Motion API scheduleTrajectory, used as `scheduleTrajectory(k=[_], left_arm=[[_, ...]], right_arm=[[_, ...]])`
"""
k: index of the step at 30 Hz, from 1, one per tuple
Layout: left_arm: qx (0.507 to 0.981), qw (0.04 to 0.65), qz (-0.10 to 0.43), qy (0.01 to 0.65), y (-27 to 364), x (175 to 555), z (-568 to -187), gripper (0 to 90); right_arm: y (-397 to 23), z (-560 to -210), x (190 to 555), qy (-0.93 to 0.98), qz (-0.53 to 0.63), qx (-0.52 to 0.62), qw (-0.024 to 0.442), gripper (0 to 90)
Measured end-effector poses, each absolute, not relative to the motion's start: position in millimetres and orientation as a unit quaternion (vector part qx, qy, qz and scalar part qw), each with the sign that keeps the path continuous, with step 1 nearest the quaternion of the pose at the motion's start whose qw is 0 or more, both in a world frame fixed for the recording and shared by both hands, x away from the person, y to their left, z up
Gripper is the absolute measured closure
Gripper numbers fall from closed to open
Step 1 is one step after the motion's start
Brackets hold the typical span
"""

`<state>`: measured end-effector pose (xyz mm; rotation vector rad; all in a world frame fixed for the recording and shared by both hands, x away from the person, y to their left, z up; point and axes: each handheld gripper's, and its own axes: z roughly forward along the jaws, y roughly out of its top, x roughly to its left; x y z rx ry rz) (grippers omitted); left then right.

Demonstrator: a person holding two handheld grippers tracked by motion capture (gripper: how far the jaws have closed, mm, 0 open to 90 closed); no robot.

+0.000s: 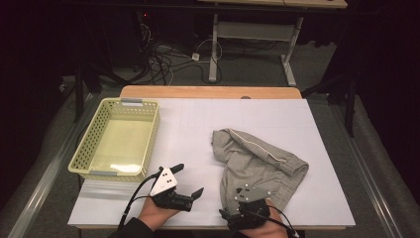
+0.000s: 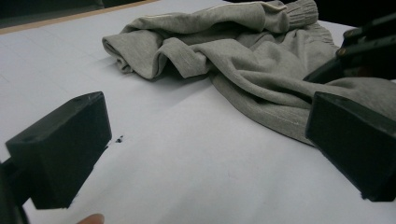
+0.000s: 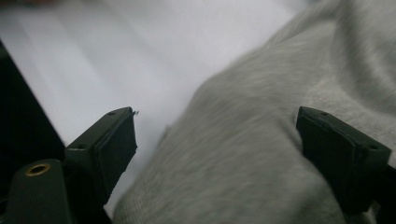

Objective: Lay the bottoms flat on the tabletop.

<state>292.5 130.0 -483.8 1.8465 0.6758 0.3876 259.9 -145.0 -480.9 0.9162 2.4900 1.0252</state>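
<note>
The grey sweatpants [image 1: 257, 161] are lying crumpled on the white table [image 1: 193, 129], well to the right of the yellow basket [image 1: 148, 130], which is sitting at the table's far left. The right gripper [image 1: 233, 214] is hovering at the near edge of the sweatpants, its jaws standing wide apart; in the right gripper view the grey fabric [image 3: 261, 154] is spreading between and under them, with no pad pressing on it. The left gripper [image 1: 188, 179] is resting just left of the sweatpants, between them and the basket, jaws spread wide over bare white table with nothing between them. In the left gripper view the sweatpants [image 2: 224, 56] are lying ahead and to the right, the waistband bunched at the far end.
</note>
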Motion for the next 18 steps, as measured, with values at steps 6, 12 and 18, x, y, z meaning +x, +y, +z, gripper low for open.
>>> scheduleTrajectory(k=[6, 12, 18], left_arm=[[0.777, 0.539, 0.16, 0.285, 130.4, 293.1, -483.8, 0.0], [0.776, 0.539, 0.165, 0.282, 130.4, 291.5, -483.8, 0.0], [0.776, 0.541, 0.162, 0.283, 130.9, 291.9, -483.8, 0.0]], right_arm=[[-154.3, -485.3, 261.0, 0.859, 0.366, 0.316, 0.167, 33.5], [-179.4, -480.9, 260.2, 0.859, 0.362, 0.311, 0.187, 70.7], [-222.1, -476.7, 260.4, 0.849, 0.347, 0.335, 0.217, 72.3]])
